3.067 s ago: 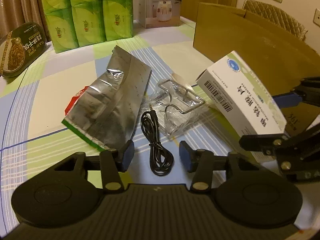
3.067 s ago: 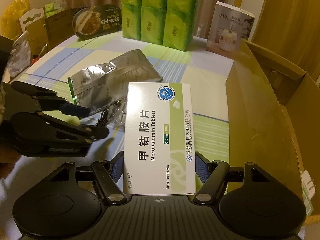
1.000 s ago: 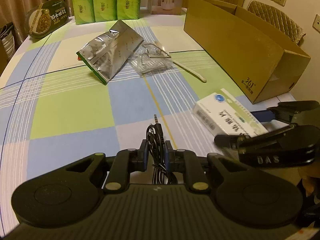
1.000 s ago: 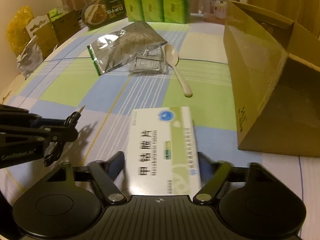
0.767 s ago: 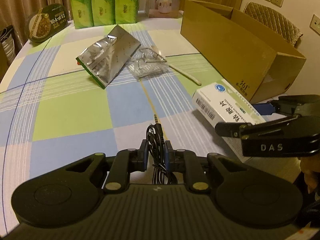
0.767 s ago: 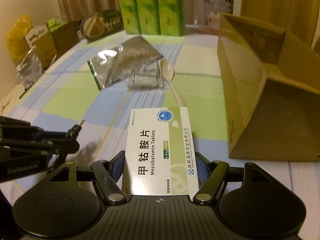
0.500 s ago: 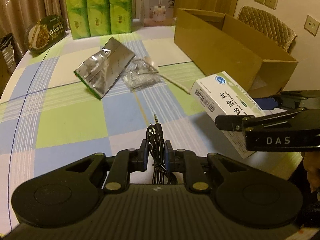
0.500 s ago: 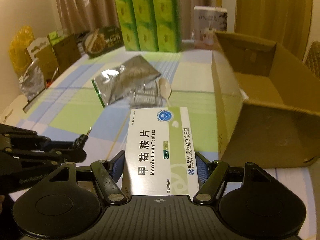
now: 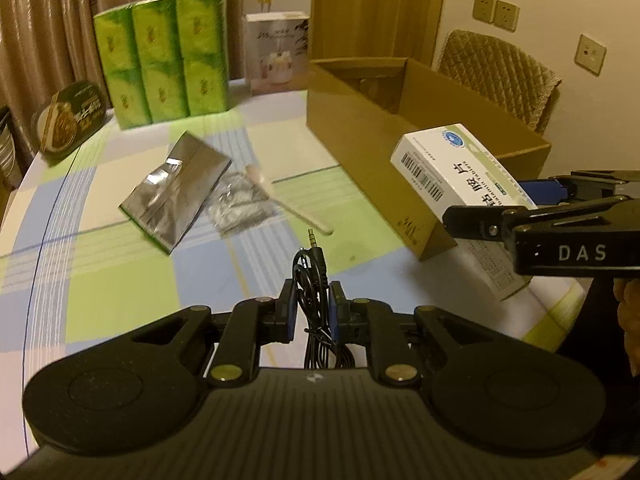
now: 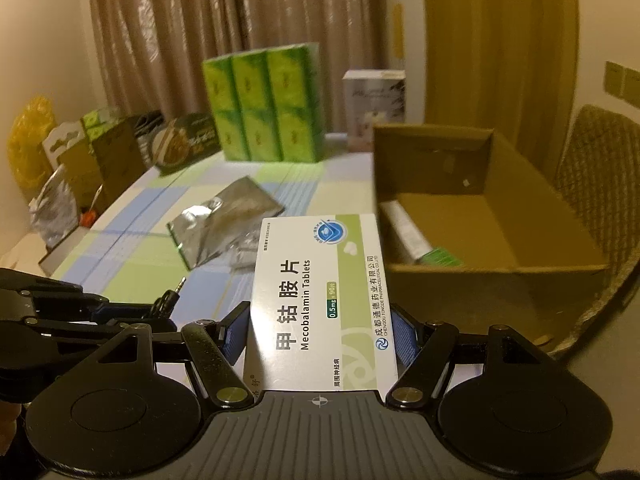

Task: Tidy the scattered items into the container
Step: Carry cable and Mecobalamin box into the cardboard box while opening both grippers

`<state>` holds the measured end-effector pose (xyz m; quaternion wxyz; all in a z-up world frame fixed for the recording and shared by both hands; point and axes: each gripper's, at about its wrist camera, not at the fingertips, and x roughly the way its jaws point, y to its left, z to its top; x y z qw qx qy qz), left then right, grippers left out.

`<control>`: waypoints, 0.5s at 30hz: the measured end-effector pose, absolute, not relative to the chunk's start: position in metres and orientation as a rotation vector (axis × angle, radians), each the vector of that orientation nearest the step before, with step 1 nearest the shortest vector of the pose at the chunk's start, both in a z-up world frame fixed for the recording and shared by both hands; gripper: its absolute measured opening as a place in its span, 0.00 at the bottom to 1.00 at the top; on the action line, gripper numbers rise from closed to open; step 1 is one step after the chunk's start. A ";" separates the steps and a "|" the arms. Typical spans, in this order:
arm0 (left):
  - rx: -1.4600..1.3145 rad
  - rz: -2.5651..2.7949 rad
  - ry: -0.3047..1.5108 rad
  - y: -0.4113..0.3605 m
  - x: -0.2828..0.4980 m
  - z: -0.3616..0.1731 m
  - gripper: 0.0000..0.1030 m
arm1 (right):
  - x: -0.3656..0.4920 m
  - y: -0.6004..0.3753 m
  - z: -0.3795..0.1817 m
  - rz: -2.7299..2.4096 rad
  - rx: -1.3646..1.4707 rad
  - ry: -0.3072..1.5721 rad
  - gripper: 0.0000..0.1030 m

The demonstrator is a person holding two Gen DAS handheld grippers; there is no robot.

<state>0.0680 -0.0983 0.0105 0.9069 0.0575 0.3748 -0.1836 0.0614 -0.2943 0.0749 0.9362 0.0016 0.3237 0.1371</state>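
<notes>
Checked counter under both tools, cardboard box [image 10: 460,208] ahead and right of my right tool.

My right tool [image 10: 320,334] clamps the tablet box [image 10: 320,300], printed "Mecobalamin Tablets 0.5mg"; my left tool [image 9: 313,310] pinches the black audio cable [image 9: 312,276]. I judge the cable's loose loops could slip free or snag the box rim; the tablet box might clip the near wall. "DAS" marks my right tool.

A matt brown cardboard box [image 9: 404,120] is seen at the table's right edge. A crinkled, shiny foil pouch [image 9: 176,196] is noted mid-table. The tablet box [image 10: 320,300] is of smooth, slightly glossy card.
</notes>
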 end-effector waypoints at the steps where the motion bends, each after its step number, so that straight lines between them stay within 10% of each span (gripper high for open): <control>1: 0.122 -0.385 0.768 -0.102 0.069 0.013 0.12 | 0.061 -0.298 0.078 0.273 0.007 0.654 0.66; 15: 0.121 -0.528 0.676 -0.181 0.110 0.058 0.12 | 0.088 -0.376 0.118 0.134 0.042 0.557 0.66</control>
